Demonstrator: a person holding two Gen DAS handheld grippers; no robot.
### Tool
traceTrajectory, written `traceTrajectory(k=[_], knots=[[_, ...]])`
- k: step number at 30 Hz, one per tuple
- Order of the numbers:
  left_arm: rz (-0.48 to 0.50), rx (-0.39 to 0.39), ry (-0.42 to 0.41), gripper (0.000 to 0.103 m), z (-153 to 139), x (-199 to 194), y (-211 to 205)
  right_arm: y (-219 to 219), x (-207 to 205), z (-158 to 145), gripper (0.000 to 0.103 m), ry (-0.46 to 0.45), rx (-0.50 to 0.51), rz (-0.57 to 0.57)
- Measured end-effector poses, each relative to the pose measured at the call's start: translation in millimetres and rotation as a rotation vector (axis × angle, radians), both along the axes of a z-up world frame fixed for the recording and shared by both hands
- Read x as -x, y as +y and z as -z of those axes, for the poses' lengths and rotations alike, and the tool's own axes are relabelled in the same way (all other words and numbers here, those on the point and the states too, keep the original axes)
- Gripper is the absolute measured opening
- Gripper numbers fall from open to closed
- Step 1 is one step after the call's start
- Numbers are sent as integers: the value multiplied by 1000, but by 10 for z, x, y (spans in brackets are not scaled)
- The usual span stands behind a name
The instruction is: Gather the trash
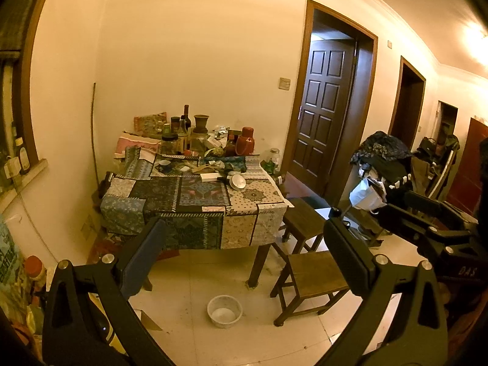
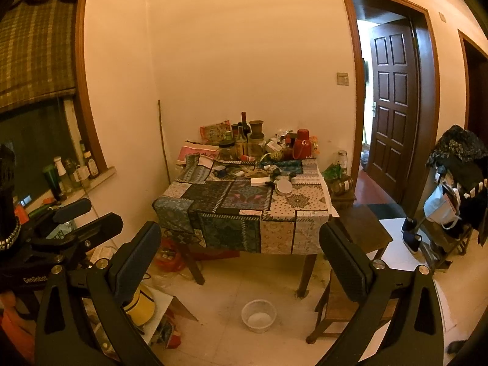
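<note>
A table (image 1: 195, 210) with a patchwork cloth stands against the far wall, also in the right wrist view (image 2: 244, 213). Its back half is crowded with bottles, jars, a red thermos (image 1: 245, 141), crumpled wrappers and paper scraps (image 1: 219, 164), a white box (image 1: 210, 177) and a white lid (image 1: 238, 181). A white plastic bowl (image 1: 224, 311) lies on the floor in front of the table. My left gripper (image 1: 244, 244) is open and empty, well short of the table. My right gripper (image 2: 241, 247) is open and empty too, beside the left one (image 2: 73, 213).
Two wooden stools (image 1: 311, 271) stand right of the table. A rack piled with clothes and bags (image 1: 381, 167) is at the right. An open brown door (image 1: 326, 113) is behind. Clutter lies on the floor at the left (image 2: 146, 305) and bottles on a windowsill (image 2: 70, 174).
</note>
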State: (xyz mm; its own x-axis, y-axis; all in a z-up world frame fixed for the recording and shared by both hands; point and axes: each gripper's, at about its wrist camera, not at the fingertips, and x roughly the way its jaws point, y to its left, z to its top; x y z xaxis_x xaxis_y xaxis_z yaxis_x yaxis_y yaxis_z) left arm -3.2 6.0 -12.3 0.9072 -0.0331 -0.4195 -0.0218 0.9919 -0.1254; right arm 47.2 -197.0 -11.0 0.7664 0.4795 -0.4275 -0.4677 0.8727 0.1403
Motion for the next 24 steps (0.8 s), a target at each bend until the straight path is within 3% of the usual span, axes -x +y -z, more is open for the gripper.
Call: traceTrajectory(k=[24], knots=[[15, 3, 6, 103, -88, -30, 8, 21, -19, -29, 103, 1, 4, 8]])
